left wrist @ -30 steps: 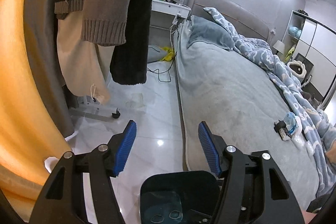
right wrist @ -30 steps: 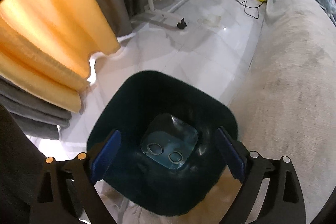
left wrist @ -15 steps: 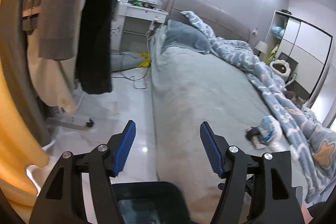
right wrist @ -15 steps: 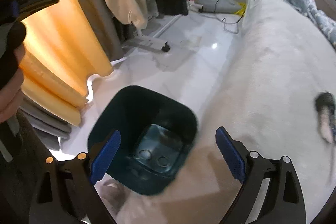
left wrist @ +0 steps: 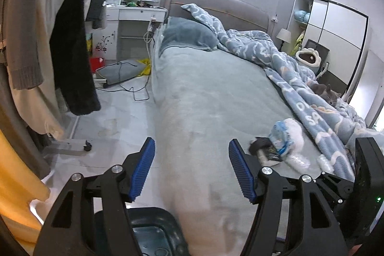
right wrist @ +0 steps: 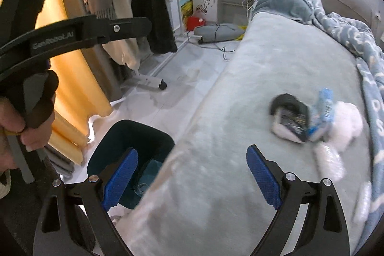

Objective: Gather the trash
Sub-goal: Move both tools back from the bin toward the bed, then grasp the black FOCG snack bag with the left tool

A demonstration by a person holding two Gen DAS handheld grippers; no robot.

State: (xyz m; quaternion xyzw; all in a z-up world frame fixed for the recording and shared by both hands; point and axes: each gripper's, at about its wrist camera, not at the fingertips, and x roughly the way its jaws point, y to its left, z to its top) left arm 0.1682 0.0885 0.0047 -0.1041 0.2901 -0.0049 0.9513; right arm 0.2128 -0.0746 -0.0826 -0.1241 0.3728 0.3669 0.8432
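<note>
While both grippers hang over the near edge of the bed (left wrist: 216, 92), nothing sits between their blue pads. The left gripper (left wrist: 190, 169) has its jaws spread apart and empty, with bare grey bedcover showing between them. The right gripper (right wrist: 192, 178) has its jaws released wider still, also empty, one pad over the bin and the other over the bedcover.

A small pile of trash (right wrist: 309, 118) lies on the grey bedcover, just beside the edge of the patterned blue blanket (left wrist: 288, 68). It is made up of a dark wrapper (right wrist: 291, 116), a crumpled blue and white packet (right wrist: 324, 107), a fluffy white lump (right wrist: 345, 126) and some clear plastic pieces (right wrist: 330, 161); the picture there is blurred, so finer detail cannot be told. In the left wrist view the same pile (left wrist: 280, 145) lies just past the right-hand pad, apart from it.

A dark teal bin (right wrist: 134, 136) stands on the pale floor (left wrist: 120, 112), close against the side of the bed, with something clear lying in its bottom. A grey cat (left wrist: 326, 92) lies on the blanket, well away from the pile. In the right wrist view a hand (right wrist: 21, 133) grips the handle of the left gripper at the left edge. Clothes (left wrist: 72, 44) hang from a wheeled rack beside an orange curtain (right wrist: 72, 64).
</note>
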